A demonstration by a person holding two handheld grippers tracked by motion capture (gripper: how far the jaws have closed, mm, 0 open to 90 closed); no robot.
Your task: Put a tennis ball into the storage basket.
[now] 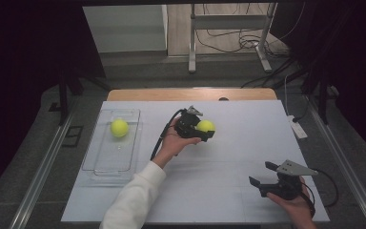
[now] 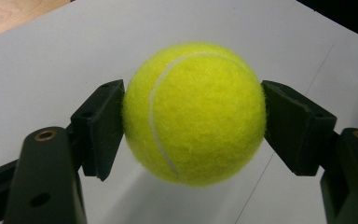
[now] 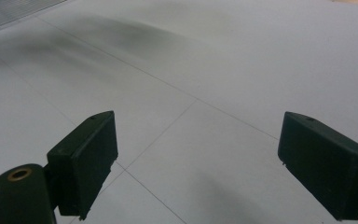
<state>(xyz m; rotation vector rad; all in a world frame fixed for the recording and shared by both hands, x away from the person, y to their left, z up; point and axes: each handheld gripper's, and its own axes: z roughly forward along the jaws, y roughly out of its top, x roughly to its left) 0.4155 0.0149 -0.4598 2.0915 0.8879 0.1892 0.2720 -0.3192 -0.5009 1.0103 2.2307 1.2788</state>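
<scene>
Dim room with dark curtains at both sides, a metal stand and loose cables on the floor beyond a wooden table (image 1: 124, 94) covered by a white sheet (image 1: 228, 157). Landmark is the clear rectangular plastic tray (image 1: 106, 164) at the sheet's left edge. Inside the tray, toward its far end, sits one fuzzy yellow tennis ball (image 1: 119, 128). Right of the tray, well apart from it, the left gripper (image 1: 205, 129) – black, two-jaw, held in a hand with a white sleeve – clamps a second yellow tennis ball (image 1: 206, 126) with a white seam; in the left gripper view the pads (image 2: 103, 126) press on both sides of this ball (image 2: 195, 114), which looks lifted just off the sheet, a shadow under it. Farthest right from the tray, near the sheet's front corner, the right gripper (image 1: 262, 173) with a grey three-cornered plate rests in the other hand – jaws spread wide, nothing between them. The right gripper view shows its pads (image 3: 88, 158) over bare white sheet with thin lines.
</scene>
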